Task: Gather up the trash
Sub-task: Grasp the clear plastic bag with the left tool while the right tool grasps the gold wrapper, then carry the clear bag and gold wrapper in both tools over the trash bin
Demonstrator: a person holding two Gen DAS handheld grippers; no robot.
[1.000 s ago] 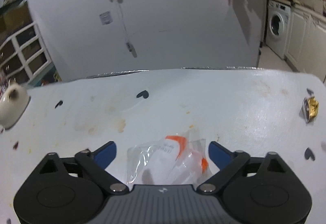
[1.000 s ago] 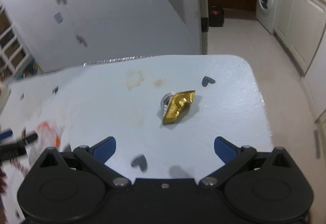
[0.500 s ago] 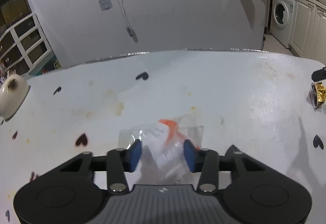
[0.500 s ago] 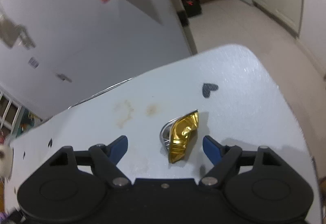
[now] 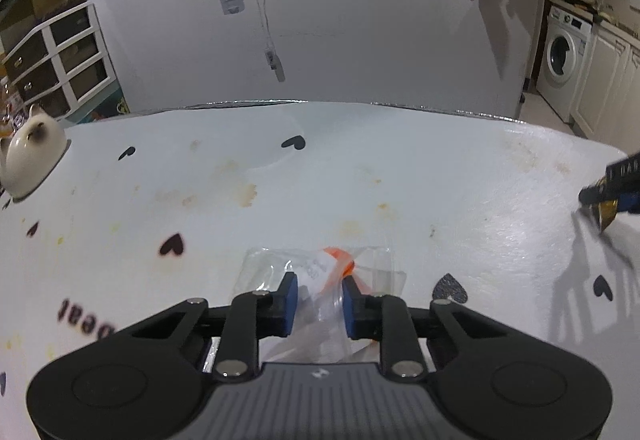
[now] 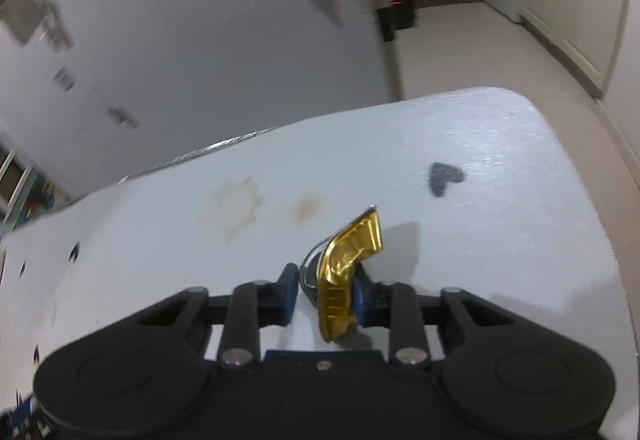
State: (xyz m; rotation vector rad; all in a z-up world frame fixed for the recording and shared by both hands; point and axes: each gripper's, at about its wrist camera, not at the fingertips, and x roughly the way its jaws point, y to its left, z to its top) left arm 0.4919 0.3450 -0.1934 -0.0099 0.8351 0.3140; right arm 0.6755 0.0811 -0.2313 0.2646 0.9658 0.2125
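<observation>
Both tools' jaws around trash: left tool (image 5: pixel 316 296) on plastic bag (image 5: pixel 320 272), right tool (image 6: pixel 326 290) on gold wrapper (image 6: pixel 348 264).

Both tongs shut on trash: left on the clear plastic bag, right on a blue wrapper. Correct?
Not quite: the wrapper is gold foil, not blue, as the right wrist view shows. The right tongs are shut on the gold foil wrapper; the left tongs are shut on the clear plastic bag.

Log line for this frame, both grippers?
left gripper: shut on plastic bag | right gripper: shut on gold wrapper | table: both at surface
</observation>
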